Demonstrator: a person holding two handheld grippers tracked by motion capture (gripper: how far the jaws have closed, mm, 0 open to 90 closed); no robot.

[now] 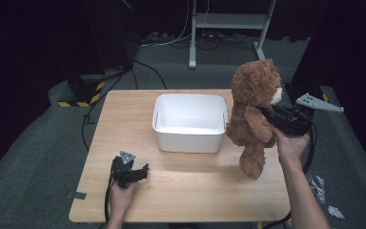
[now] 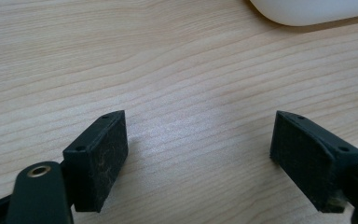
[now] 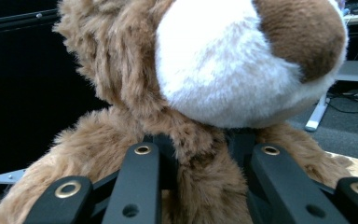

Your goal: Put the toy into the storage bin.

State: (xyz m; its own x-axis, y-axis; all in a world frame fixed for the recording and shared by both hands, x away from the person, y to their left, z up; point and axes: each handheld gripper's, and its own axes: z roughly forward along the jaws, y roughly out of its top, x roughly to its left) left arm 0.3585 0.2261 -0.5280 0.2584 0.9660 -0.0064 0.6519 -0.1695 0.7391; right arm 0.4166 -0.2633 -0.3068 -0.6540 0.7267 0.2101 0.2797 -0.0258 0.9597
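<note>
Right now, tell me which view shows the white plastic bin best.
The high view: the white plastic bin appears whole there, open top up, at the middle of the light wooden table, with the brown plush teddy bear held at its right. The left gripper view catches a rounded lower corner of it.

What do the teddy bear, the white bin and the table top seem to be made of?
Teddy bear: plush fabric, long shaggy brown fur, shorter white pile on the muzzle.
White bin: probably moulded plastic, smooth with rounded corners and a soft sheen.
Table: light wood or a wood-look laminate; the grain lines are clear, the finish matte. Which of the two, I cannot tell.
</note>
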